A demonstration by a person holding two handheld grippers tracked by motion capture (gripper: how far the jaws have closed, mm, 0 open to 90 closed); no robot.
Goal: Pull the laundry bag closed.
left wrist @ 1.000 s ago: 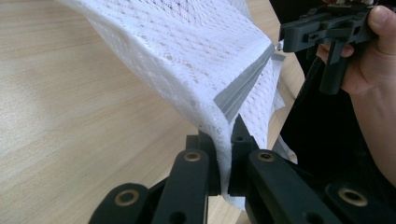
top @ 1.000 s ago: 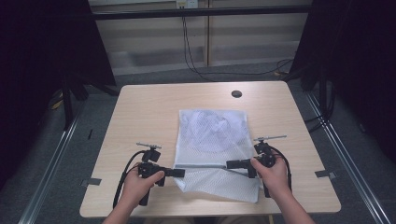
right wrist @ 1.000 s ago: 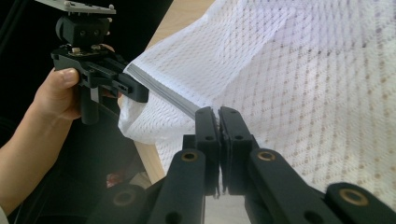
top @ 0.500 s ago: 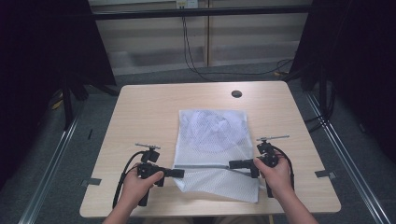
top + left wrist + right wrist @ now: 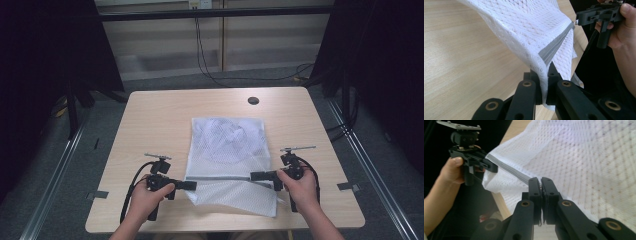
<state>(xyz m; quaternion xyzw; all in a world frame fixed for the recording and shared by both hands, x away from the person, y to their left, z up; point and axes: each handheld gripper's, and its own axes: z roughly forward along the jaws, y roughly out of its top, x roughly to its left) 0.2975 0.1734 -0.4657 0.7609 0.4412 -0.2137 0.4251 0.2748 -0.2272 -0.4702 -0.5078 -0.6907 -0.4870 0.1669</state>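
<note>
Left gripper (image 5: 544, 75) clamps the mesh laundry bag (image 5: 227, 150) at one end of its grey zipper (image 5: 555, 46); the right gripper (image 5: 541, 182) pinches the other end, where the zipper pull (image 5: 574, 23) sits. The bag lies mid-table (image 5: 150, 120), near edge lifted. To slide the zipper cleanly, the left should likely anchor while the right draws level along the taut tape.

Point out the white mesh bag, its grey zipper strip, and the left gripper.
white mesh bag (image 5: 230, 142), high view, middle of the mesh panel.
grey zipper strip (image 5: 554, 47), left gripper view, midway along the strip.
left gripper (image 5: 192, 185), high view, at the jaw tips.
</note>
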